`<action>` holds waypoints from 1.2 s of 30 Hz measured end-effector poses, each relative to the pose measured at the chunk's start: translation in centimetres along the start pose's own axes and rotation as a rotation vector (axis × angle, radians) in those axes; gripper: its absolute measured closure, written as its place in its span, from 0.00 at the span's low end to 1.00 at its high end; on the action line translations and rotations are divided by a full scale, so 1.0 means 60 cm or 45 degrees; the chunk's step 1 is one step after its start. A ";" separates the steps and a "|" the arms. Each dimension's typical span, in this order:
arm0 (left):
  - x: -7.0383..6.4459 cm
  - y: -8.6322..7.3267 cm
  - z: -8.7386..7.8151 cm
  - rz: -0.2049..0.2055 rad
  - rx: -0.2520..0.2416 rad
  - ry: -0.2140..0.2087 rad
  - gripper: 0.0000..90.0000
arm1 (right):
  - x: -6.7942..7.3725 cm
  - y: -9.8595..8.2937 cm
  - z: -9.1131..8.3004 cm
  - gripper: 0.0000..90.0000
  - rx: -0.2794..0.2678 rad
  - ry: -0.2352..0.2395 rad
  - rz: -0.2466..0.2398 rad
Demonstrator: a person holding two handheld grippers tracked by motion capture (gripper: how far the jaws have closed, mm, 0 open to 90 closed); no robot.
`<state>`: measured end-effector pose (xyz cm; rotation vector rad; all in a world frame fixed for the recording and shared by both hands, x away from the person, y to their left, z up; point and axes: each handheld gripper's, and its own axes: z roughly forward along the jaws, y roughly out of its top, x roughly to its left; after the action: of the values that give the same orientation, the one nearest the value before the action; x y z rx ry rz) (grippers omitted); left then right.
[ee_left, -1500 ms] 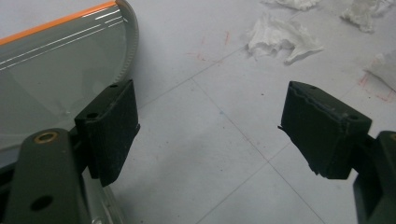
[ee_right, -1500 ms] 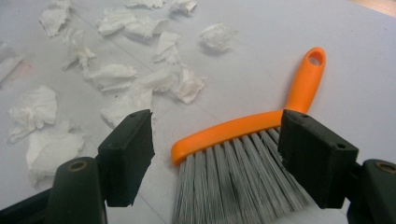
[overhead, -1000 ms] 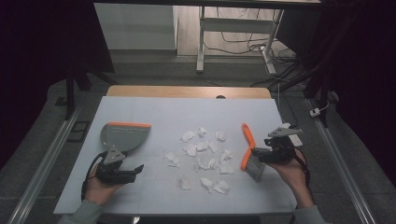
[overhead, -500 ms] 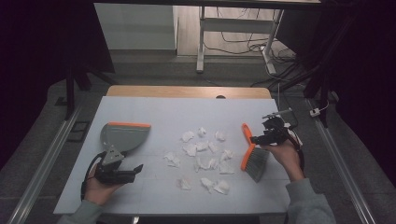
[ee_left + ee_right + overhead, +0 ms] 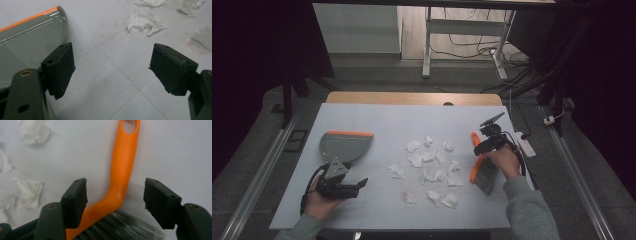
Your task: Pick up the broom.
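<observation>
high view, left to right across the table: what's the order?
left gripper → dustpan → crumpled paper scraps → brush → right gripper

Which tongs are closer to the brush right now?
Right. The right tongs hang open right over the brush, its orange handle between the jaws. The left tongs sit open across the table by the dustpan, beyond the scattered paper scraps.

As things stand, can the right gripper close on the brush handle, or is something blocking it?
Probably yes. The right gripper is open, its jaws either side of the orange brush handle, with only bare table around it. The paper scraps lie off to one side.
</observation>
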<state>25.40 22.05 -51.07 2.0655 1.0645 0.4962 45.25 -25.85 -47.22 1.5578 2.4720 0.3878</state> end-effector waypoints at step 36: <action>0.001 -0.003 0.000 -0.008 -0.002 0.004 0.23 | 0.001 -0.003 0.028 0.79 0.049 -0.009 0.079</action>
<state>25.35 22.13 -51.20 2.0598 1.0716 0.4974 45.58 -25.66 -48.86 1.6511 2.4441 0.3458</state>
